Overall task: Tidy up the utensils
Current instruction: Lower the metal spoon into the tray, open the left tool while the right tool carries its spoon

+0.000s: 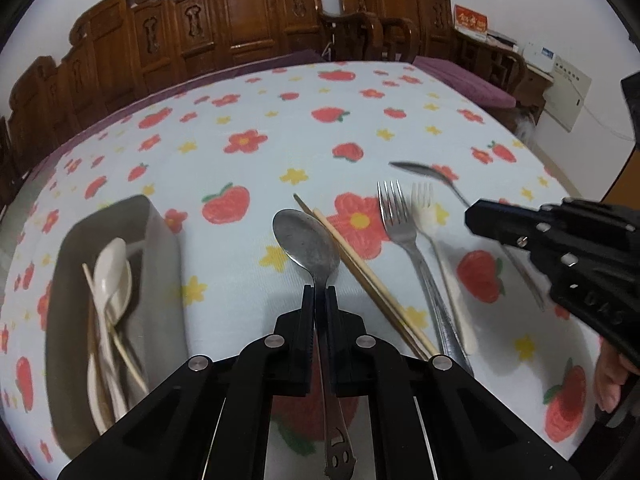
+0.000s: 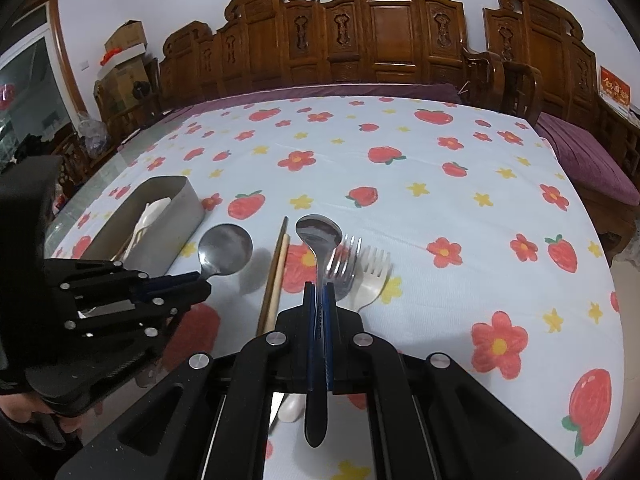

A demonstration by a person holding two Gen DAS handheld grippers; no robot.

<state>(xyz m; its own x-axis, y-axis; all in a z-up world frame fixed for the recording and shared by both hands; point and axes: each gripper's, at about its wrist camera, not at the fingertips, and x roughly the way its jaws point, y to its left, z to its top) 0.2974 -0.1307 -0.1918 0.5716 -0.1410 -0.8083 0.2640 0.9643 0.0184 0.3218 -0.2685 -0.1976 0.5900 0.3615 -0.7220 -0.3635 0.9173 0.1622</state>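
My left gripper [image 1: 319,294] is shut on the handle of a large steel spoon [image 1: 306,242], held above the cloth; it also shows in the right wrist view [image 2: 226,249]. My right gripper [image 2: 320,290] is shut on a blue-handled steel spoon [image 2: 319,232], seen in the left wrist view [image 1: 424,170] with the right gripper [image 1: 476,220] behind it. A pair of wooden chopsticks [image 1: 360,268], a steel fork [image 1: 404,232] and a white plastic fork [image 1: 436,240] lie on the cloth. A grey metal box [image 1: 160,264] at left holds white spoons [image 1: 114,268] and chopsticks.
The table wears a white cloth with red flowers and strawberries [image 2: 440,184]. Carved wooden chairs [image 2: 392,40] stand along the far edge, with a purple cushion [image 2: 592,160] at right. Cardboard boxes [image 2: 124,52] stand far left.
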